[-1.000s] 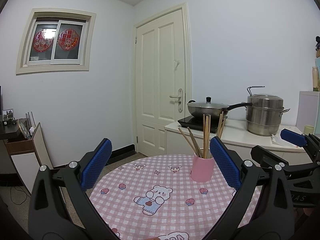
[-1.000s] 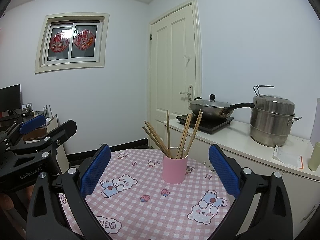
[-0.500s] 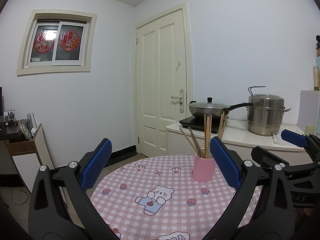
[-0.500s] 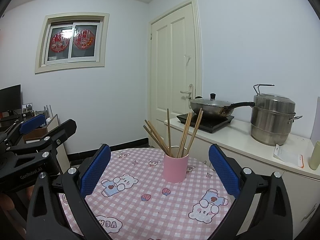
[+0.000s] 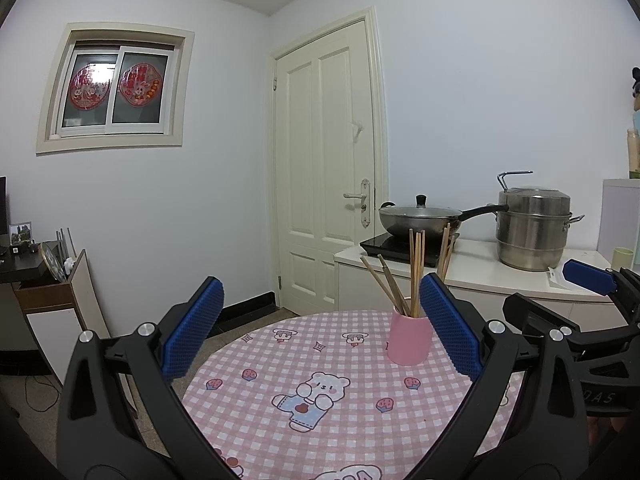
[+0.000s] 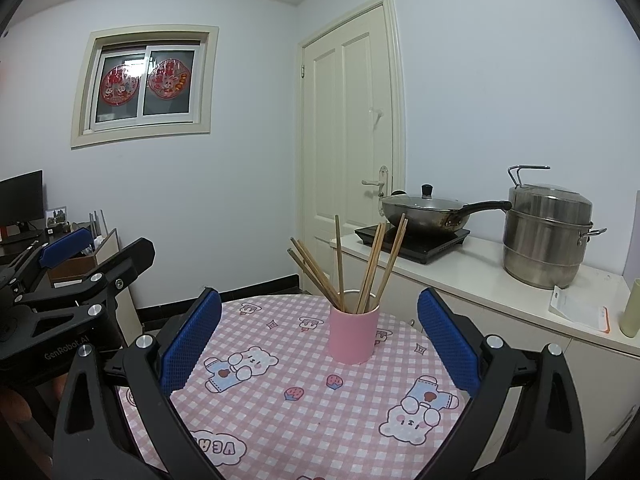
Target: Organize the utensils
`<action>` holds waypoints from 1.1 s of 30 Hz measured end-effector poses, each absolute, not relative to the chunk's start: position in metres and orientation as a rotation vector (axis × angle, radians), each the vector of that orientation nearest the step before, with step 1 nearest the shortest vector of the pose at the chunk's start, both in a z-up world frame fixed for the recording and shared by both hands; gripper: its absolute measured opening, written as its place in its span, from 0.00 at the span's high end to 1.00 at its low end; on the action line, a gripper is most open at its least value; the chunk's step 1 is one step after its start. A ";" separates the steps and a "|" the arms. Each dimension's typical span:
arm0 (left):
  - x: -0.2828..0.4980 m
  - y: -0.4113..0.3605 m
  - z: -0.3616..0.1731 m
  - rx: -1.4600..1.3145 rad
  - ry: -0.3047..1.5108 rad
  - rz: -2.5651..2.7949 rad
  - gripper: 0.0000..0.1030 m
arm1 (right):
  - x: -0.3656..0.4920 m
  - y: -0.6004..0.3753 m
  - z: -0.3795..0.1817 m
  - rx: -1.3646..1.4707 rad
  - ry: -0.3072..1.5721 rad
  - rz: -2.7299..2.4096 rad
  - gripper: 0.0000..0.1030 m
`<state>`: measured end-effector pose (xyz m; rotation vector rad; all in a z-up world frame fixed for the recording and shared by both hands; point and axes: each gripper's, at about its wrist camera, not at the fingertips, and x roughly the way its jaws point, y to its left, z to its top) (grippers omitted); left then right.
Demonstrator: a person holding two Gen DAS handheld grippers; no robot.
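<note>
Chopsticks (image 6: pixel 352 268) already stood in a pink cup (image 6: pixel 353 336) on the table (image 6: pixel 280 412); both tongs, left gripper (image 5: pixel 320 332) and right gripper (image 6: pixel 320 332), were spread and held nothing; the task looked nearly done.

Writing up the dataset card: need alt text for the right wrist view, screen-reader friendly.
The open, empty right gripper hovers over a round table with a pink checked bear-print cloth, facing a pink cup that holds wooden chopsticks. The left gripper shows at the left edge; a lidded wok and steel steamer pot sit on the counter behind.
</note>
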<state>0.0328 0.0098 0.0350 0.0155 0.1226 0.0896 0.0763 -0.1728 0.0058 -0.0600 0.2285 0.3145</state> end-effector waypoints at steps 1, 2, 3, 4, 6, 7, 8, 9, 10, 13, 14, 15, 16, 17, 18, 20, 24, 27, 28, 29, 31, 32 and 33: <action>0.033 0.009 0.035 0.016 0.124 0.090 0.06 | 0.076 -0.172 0.006 -0.061 0.229 0.314 0.08; 0.033 0.009 0.035 0.016 0.125 0.090 0.06 | 0.078 -0.175 0.005 -0.060 0.230 0.315 0.08; 0.034 0.010 0.034 0.016 0.125 0.089 0.06 | 0.078 -0.175 0.005 -0.060 0.231 0.315 0.08; 0.034 0.009 0.034 0.017 0.125 0.089 0.06 | 0.079 -0.176 0.005 -0.059 0.232 0.317 0.08; 0.034 0.009 0.034 0.017 0.126 0.089 0.06 | 0.079 -0.175 0.005 -0.059 0.233 0.317 0.08; 0.033 0.010 0.034 0.017 0.127 0.089 0.06 | 0.078 -0.175 0.005 -0.059 0.233 0.317 0.08; 0.033 0.010 0.034 0.017 0.126 0.089 0.06 | 0.078 -0.175 0.005 -0.059 0.233 0.317 0.08; 0.033 0.009 0.034 0.018 0.127 0.090 0.06 | 0.079 -0.175 0.005 -0.059 0.234 0.317 0.08; 0.033 0.010 0.034 0.018 0.127 0.089 0.06 | 0.079 -0.176 0.005 -0.059 0.234 0.317 0.08; 0.034 0.010 0.034 0.018 0.126 0.089 0.06 | 0.078 -0.175 0.004 -0.058 0.235 0.317 0.08; 0.034 0.010 0.034 0.018 0.127 0.089 0.06 | 0.079 -0.176 0.004 -0.059 0.234 0.317 0.08; 0.034 0.010 0.034 0.018 0.126 0.089 0.06 | 0.079 -0.176 0.005 -0.059 0.234 0.317 0.08; 0.034 0.010 0.034 0.017 0.127 0.089 0.06 | 0.078 -0.175 0.004 -0.059 0.234 0.317 0.08; 0.034 0.010 0.034 0.017 0.127 0.089 0.06 | 0.079 -0.176 0.004 -0.058 0.234 0.317 0.08; 0.034 0.010 0.034 0.018 0.127 0.089 0.06 | 0.079 -0.176 0.005 -0.058 0.235 0.318 0.08; 0.034 0.010 0.034 0.018 0.127 0.089 0.06 | 0.079 -0.176 0.005 -0.058 0.234 0.317 0.08; 0.034 0.010 0.034 0.017 0.127 0.089 0.06 | 0.078 -0.175 0.004 -0.056 0.235 0.319 0.08; 0.034 0.010 0.034 0.018 0.127 0.089 0.06 | 0.078 -0.175 0.004 -0.058 0.235 0.318 0.08; 0.034 0.010 0.034 0.019 0.127 0.089 0.06 | 0.078 -0.175 0.004 -0.058 0.236 0.318 0.08; 0.034 0.010 0.034 0.019 0.127 0.089 0.06 | 0.077 -0.175 0.004 -0.057 0.236 0.318 0.08; 0.034 0.010 0.034 0.018 0.127 0.088 0.06 | 0.078 -0.175 0.005 -0.056 0.235 0.319 0.08; 0.034 0.010 0.034 0.018 0.127 0.088 0.06 | 0.078 -0.175 0.005 -0.056 0.235 0.319 0.08; 0.034 0.010 0.034 0.019 0.126 0.089 0.06 | 0.079 -0.176 0.005 -0.056 0.235 0.319 0.08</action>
